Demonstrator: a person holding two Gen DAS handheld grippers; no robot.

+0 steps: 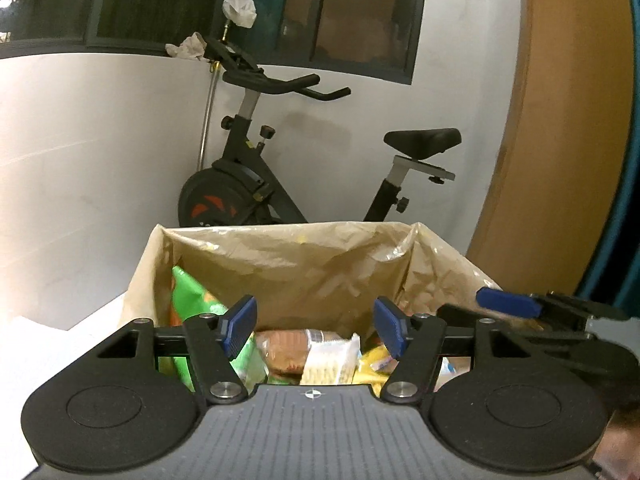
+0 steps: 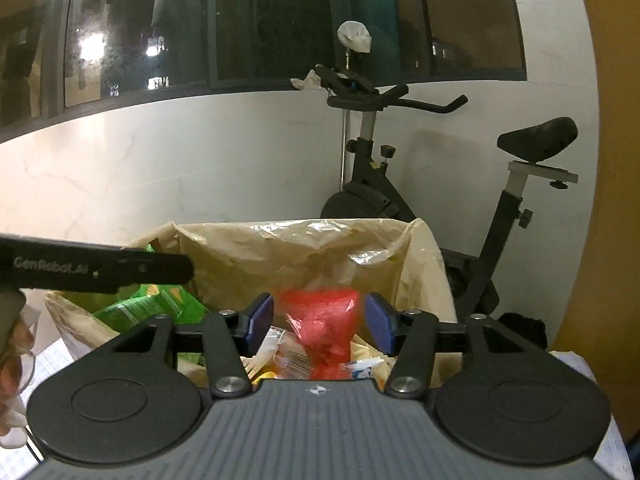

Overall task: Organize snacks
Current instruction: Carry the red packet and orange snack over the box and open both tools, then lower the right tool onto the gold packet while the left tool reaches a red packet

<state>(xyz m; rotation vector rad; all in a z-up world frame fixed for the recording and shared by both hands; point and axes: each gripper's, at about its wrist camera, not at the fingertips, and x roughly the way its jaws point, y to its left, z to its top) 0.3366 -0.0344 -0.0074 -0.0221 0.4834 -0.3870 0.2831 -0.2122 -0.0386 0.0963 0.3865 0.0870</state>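
Note:
A box lined with a tan plastic bag holds several snack packs. In the left wrist view I see a green pack, a brown wrapped snack and a white-yellow pack. My left gripper is open and empty above the box's near side. In the right wrist view the lined box holds green packs and a red pack. My right gripper is open, its blue pads either side of the red pack, and I cannot tell if they touch it. The left gripper's body shows at left.
An exercise bike stands behind the box against a white wall, also in the right wrist view. A dark window runs above. An orange panel is at the right. The right gripper reaches in at the box's right rim.

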